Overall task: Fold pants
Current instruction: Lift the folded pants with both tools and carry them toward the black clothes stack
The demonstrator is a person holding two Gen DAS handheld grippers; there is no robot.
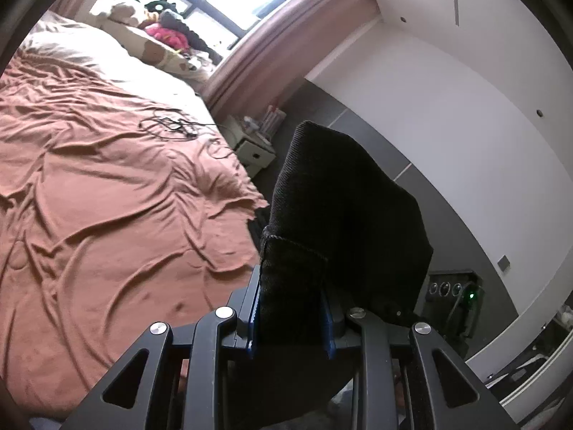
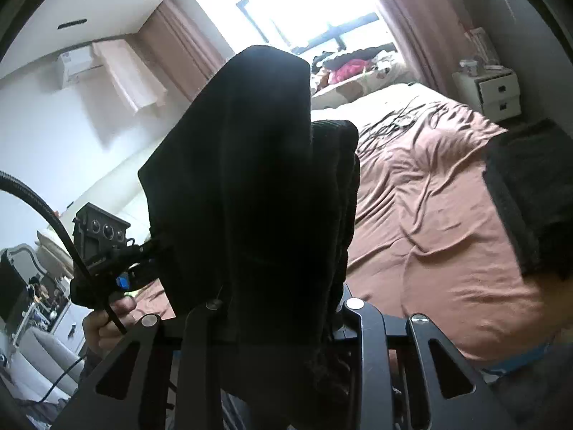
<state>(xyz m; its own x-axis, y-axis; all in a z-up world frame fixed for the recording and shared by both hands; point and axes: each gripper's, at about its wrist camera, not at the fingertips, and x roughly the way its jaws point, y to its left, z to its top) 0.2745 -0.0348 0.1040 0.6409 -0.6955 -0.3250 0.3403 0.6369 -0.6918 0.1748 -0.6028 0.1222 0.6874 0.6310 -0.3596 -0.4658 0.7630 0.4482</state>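
In the left wrist view, black pants stand bunched up above my left gripper. It is shut on a hemmed edge of the cloth between its blue pads. In the right wrist view, the black pants drape over my right gripper and hide its fingertips; it is shut on the thick fabric. My left gripper shows at the left, reaching into the same cloth, with a hand holding it. Both grippers hold the pants in the air over the bed.
A bed with a wrinkled brown sheet lies below and ahead. Black cables lie on it near a white bedside cabinet. Clothes pile at the window. Dark ribbed cloth fills the right edge.
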